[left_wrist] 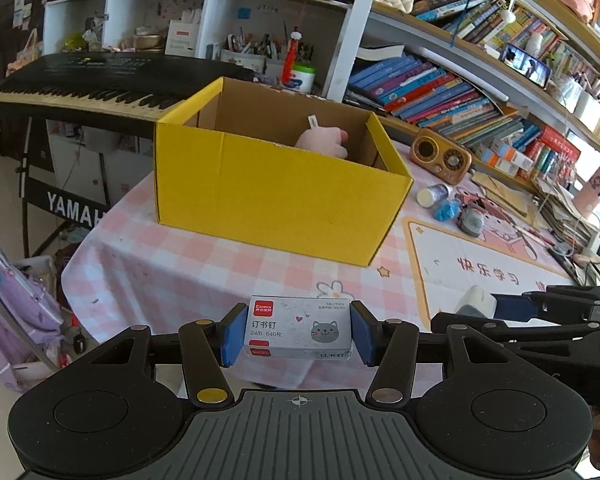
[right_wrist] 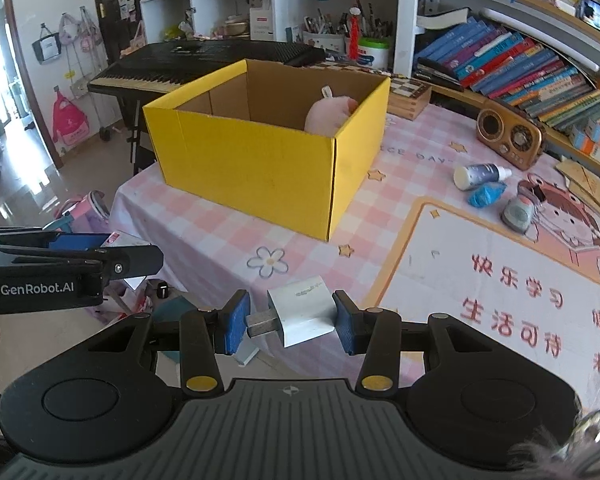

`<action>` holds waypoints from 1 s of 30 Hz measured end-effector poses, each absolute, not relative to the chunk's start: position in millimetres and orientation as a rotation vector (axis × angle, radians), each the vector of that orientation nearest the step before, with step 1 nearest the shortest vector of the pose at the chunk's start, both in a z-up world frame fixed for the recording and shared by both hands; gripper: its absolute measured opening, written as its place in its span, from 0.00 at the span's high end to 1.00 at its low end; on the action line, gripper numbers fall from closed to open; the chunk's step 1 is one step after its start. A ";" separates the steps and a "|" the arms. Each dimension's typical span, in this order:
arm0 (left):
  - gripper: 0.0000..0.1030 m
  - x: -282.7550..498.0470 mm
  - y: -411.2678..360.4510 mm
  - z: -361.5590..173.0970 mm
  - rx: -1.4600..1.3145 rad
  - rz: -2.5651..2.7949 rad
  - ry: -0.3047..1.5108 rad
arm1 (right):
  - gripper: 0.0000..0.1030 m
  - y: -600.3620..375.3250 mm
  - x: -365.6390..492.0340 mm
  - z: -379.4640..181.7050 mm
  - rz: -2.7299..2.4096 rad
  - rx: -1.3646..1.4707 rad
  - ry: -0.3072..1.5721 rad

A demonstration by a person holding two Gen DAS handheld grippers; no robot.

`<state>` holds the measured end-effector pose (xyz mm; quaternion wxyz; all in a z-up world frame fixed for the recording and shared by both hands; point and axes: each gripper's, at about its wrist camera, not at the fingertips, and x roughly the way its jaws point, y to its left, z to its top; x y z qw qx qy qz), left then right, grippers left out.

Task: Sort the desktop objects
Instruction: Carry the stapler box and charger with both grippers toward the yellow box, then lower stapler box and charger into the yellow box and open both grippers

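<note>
"YAMAH" on the keyboard stand point(left_wrist: 70, 210), "24/6 640" on the staple box point(left_wrist: 298, 330), "GenRobot.AI" on the left gripper point(right_wrist: 80, 242).

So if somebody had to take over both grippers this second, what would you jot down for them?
Left gripper: shut on a small grey cardboard staple box with a cat picture, held above the table's near edge.
Right gripper: shut on a white plastic charger plug, also in the air.
Open yellow cardboard box stands ahead on the pink checked tablecloth; a pink plush toy is already inside.
Left to do: put both held items in the box, probably. Still lying on the table right of it: a white-capped dark bottle, a crumpled blue thing and a small grey gadget.
</note>
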<state>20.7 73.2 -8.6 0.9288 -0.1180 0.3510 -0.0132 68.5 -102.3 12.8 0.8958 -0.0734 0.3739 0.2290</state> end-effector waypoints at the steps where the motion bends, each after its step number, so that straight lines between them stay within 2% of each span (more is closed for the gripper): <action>1: 0.49 22.3 73.6 -8.0 -0.243 -0.022 0.717 | 0.59 -102.0 71.8 13.9 0.481 -0.152 0.772; 20: 0.49 83.2 89.0 37.0 -0.194 0.069 0.570 | 0.59 -102.0 152.6 72.9 0.558 -0.094 0.591; 30: 0.49 122.0 106.6 55.6 -0.221 0.125 0.512 | 0.59 -83.1 201.2 69.7 0.625 -0.155 0.575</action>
